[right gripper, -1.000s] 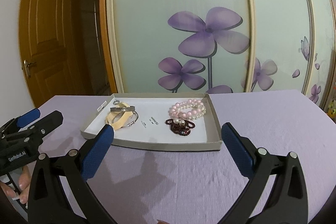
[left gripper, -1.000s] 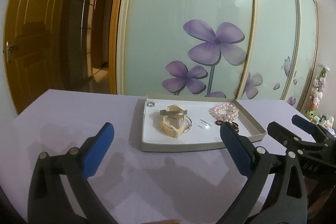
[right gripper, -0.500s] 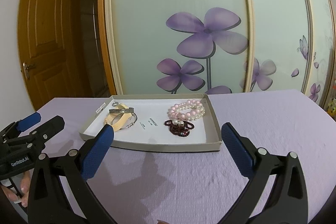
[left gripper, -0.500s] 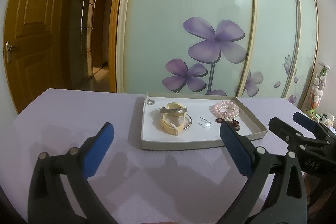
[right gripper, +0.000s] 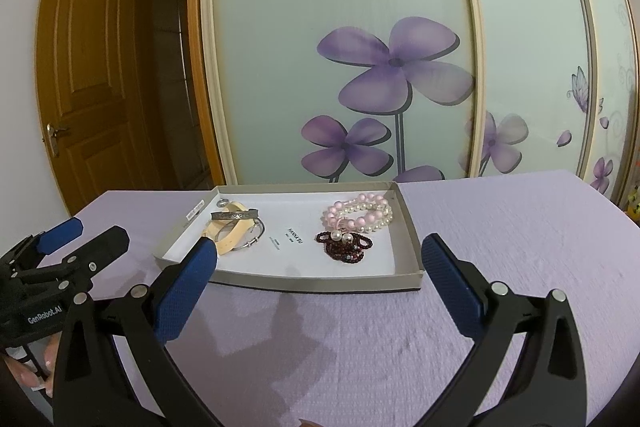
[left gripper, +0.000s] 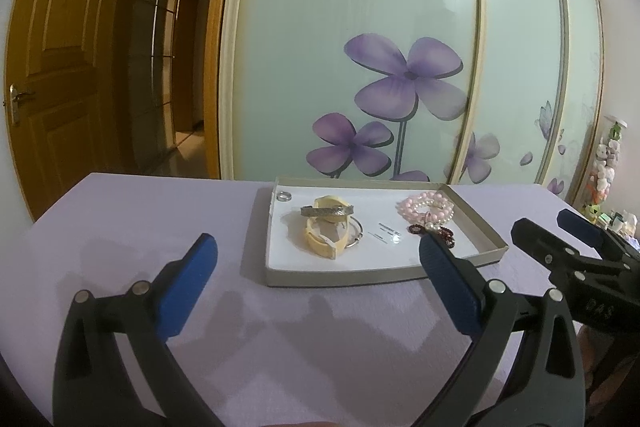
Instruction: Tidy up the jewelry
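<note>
Jewelry grouped in shallow tray [right gripper: 404, 223] on table [right gripper: 500, 307]: bangles [right gripper: 236, 227] left, bead bracelets [right gripper: 356, 217] right; both hand-held grippers, left [left gripper: 316, 279] and right [right gripper: 320, 267], wide open, empty, short of tray; any pick best approached low, one piece only.

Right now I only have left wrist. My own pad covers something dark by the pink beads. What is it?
Observer: A dark red bead bracelet, bunched on the tray floor on the near side of the pink and white bead bracelets. It carries two pearl beads.
Operator: Right jaws holding anything?
Observer: No. The right gripper is open, with nothing between the jaws.
Operator: Anything on the tray's left wall?
Observer: A small printed label sits on that wall's rim.
</note>
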Demonstrator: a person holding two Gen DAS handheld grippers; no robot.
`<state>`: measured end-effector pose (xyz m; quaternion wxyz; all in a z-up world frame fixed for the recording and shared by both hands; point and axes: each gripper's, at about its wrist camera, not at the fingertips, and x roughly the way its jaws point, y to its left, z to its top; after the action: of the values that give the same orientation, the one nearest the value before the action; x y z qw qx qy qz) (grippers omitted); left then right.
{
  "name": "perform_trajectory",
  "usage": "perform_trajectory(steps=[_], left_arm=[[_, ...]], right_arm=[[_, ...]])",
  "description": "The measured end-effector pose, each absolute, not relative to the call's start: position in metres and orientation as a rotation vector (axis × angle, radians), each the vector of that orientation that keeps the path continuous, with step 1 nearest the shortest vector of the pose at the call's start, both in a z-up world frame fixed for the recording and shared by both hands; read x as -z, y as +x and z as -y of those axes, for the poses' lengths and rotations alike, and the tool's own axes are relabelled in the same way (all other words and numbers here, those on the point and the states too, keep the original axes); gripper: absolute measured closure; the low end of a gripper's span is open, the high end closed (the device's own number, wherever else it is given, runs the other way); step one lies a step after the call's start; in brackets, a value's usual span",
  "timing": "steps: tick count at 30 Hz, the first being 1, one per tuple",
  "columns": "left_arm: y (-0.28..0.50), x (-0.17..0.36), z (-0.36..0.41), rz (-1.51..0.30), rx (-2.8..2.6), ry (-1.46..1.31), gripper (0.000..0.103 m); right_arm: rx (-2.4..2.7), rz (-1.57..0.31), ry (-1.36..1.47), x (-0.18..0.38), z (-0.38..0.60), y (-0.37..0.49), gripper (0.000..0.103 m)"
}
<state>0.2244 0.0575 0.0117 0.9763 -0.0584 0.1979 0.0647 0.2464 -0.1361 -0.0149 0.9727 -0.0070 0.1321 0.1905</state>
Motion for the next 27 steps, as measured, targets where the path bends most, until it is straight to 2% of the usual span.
perform_trajectory(steps=[27], left_arm=[[0.2184,-0.0166,-0.0641,-0.387,-0.053,-0.184,0.002]], right_arm=[[-0.382,-0.264,0.001,0.0101,0.1357,0.245,0.001]])
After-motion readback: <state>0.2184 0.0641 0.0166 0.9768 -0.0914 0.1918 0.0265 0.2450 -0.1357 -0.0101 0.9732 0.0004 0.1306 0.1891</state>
